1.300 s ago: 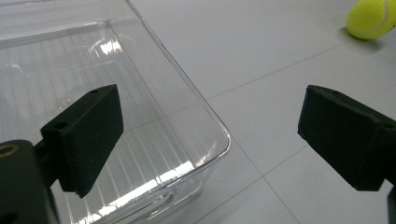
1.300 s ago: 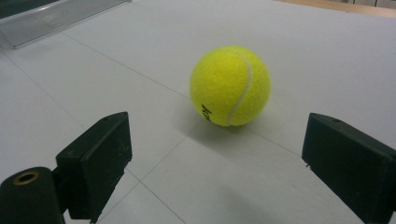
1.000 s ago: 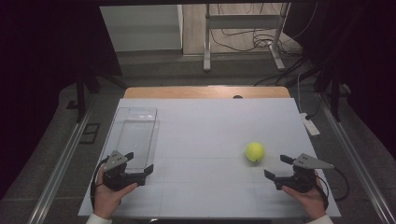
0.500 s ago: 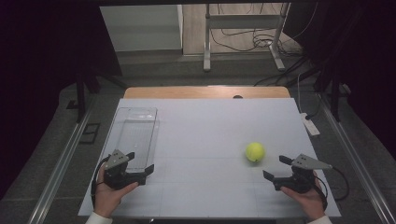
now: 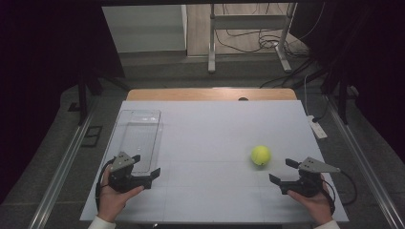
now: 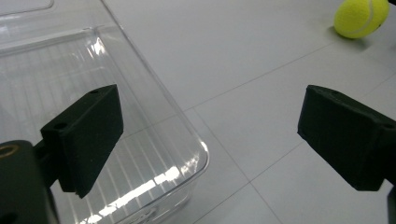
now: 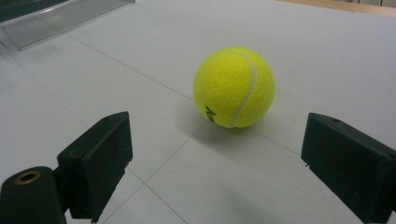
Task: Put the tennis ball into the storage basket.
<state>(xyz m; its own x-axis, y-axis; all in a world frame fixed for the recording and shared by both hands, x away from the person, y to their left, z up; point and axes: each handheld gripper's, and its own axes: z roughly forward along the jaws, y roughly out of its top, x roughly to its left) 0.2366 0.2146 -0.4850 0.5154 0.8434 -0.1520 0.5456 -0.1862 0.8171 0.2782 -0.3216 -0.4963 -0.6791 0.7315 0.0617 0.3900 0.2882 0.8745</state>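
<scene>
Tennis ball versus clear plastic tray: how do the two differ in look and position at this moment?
The tennis ball is round, opaque and yellow-green; the clear plastic tray is long, rectangular and see-through with a ribbed floor. The ball lies toward the table's right side, just ahead of the right gripper; the tray lies at the left, its near end by the left gripper. Both rest on the white table top, and neither is gripped; both grippers are open.
</scene>
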